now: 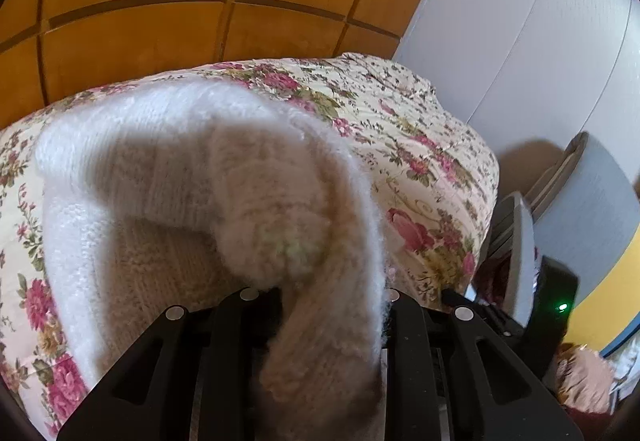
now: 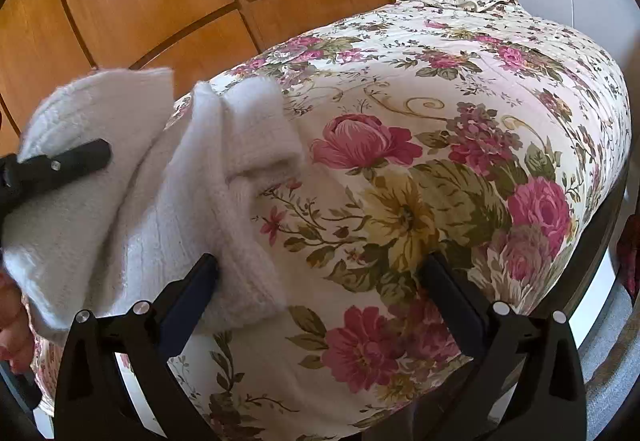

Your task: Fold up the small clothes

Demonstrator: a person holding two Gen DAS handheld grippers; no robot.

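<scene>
white knitted garment (image 1: 168,169), partly folded, lying on the left portion of a bed covered by a floral quilt (image 1: 420,145); one edge of the knit is raised off the quilt and curls over toward the camera. left gripper (image 1: 328,321): jaws clamped on this raised edge, the fuzzy fabric filling the narrow gap between the two black fingers and draping down over them. in the right wrist view the same garment (image 2: 132,201) appears at the left of the quilt (image 2: 440,169), with a thick folded fold standing up near its far end and a rolled hem running toward the near edge; a black finger of the left gripper (image 2: 76,159) presses against the lifted cloth at the far left. right gripper (image 2: 320,273): jaws spread wide apart, holding nothing, poised above the quilt; its left finger (image 2: 192,289) lies just beside, possibly touching, the garment's near hem, while its right finger stands over bare floral cloth. background: orange-brown wooden panelling (image 2: 140,1) behind the bed, and a pale wall (image 1: 520,21) to the right.
</scene>
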